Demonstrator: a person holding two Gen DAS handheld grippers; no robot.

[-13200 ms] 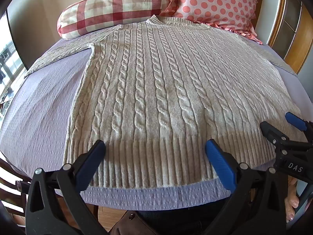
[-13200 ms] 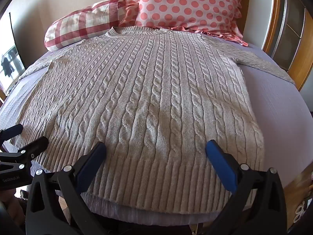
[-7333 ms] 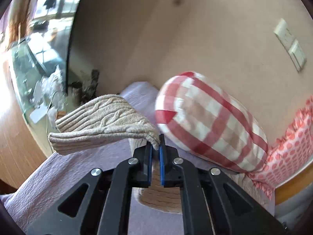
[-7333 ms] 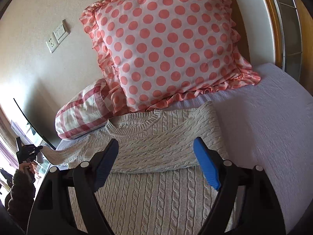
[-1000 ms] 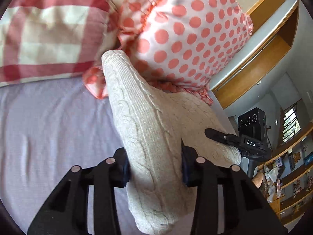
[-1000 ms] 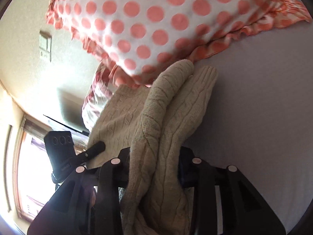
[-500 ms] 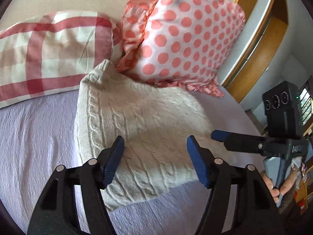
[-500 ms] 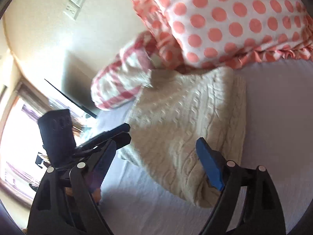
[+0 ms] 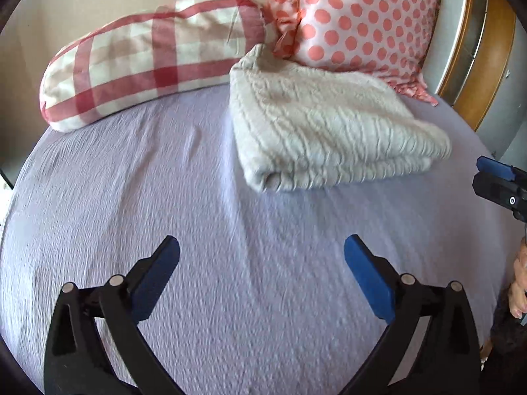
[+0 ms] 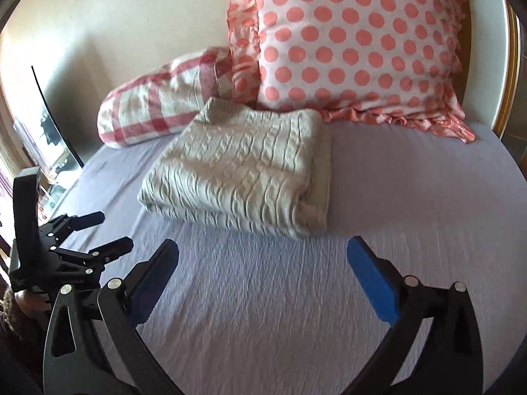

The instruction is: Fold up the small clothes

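Observation:
A cream cable-knit sweater (image 9: 322,128) lies folded into a thick rectangle on the lilac bed sheet (image 9: 230,279), its far edge against the pillows. It also shows in the right wrist view (image 10: 240,168). My left gripper (image 9: 262,270) is open and empty, well back from the sweater over bare sheet. My right gripper (image 10: 263,270) is open and empty too, just short of the sweater's near fold. The left gripper also shows at the left edge of the right wrist view (image 10: 98,233), and a right fingertip (image 9: 494,168) at the right edge of the left wrist view.
A red-and-white checked pillow (image 9: 145,56) and a pink polka-dot pillow (image 9: 359,23) lean against the wall behind the sweater. A wooden bed frame (image 9: 494,52) rises at the right. A window and a dark screen edge (image 10: 52,118) lie to the left.
Both grippers have let go of the sweater and pulled back from it toward the near side of the bed. The sweater now rests folded by the pillows.

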